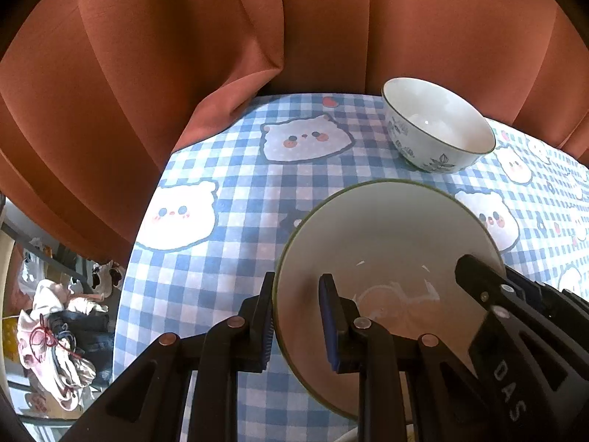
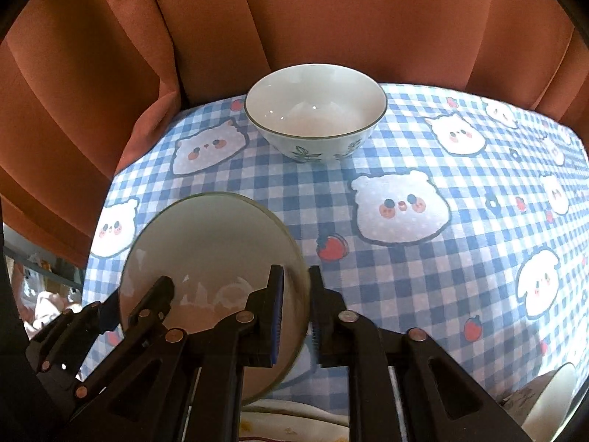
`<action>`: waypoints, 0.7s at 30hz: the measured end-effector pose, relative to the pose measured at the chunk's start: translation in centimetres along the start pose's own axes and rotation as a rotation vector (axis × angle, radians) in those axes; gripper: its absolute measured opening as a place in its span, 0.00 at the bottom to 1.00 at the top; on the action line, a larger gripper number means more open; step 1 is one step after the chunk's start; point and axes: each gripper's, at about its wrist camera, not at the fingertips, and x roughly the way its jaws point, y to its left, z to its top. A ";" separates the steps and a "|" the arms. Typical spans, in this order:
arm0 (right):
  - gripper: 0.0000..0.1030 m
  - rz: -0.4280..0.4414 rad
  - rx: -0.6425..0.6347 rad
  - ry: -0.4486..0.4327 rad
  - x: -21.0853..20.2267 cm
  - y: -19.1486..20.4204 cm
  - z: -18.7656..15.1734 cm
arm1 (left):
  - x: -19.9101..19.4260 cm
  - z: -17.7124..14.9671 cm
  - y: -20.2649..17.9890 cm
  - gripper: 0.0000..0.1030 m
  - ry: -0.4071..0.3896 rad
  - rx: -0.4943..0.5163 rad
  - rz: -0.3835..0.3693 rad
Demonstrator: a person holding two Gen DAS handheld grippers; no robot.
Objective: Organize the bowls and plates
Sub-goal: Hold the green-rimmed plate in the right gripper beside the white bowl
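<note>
While both grippers are on the same near bowl [image 1: 386, 258], the left gripper [image 1: 298, 316] has its jaws straddling the bowl's left rim and the right gripper [image 2: 296, 313] straddles the right rim, each looking closed down on the wall, one finger inside and one outside. The bowl looks tipped and maybe just off the checkered bench [image 2: 405, 294], though I can't tell for sure. The second bowl [image 2: 314, 110] sits upright straight ahead at the far edge by the curtain [image 2: 331, 11], a bit nearer the right gripper's line.
</note>
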 end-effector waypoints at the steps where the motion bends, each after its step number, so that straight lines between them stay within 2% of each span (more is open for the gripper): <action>1: 0.19 -0.004 0.004 -0.003 0.1 -0.1 0.1 | 0.0 0.1 0.0 0.20 -0.004 0.001 -0.004; 6: 0.19 -0.017 -0.003 -0.010 0.6 -0.1 0.7 | 0.0 0.5 -0.1 0.20 0.004 0.005 -0.002; 10: 0.19 0.007 -0.005 -0.004 0.1 0.1 0.7 | -0.5 0.4 0.1 0.20 0.009 0.013 0.004; 21: 0.19 -0.006 -0.005 -0.078 -5.1 0.3 -0.3 | -5.9 -0.8 0.0 0.20 -0.069 0.019 -0.027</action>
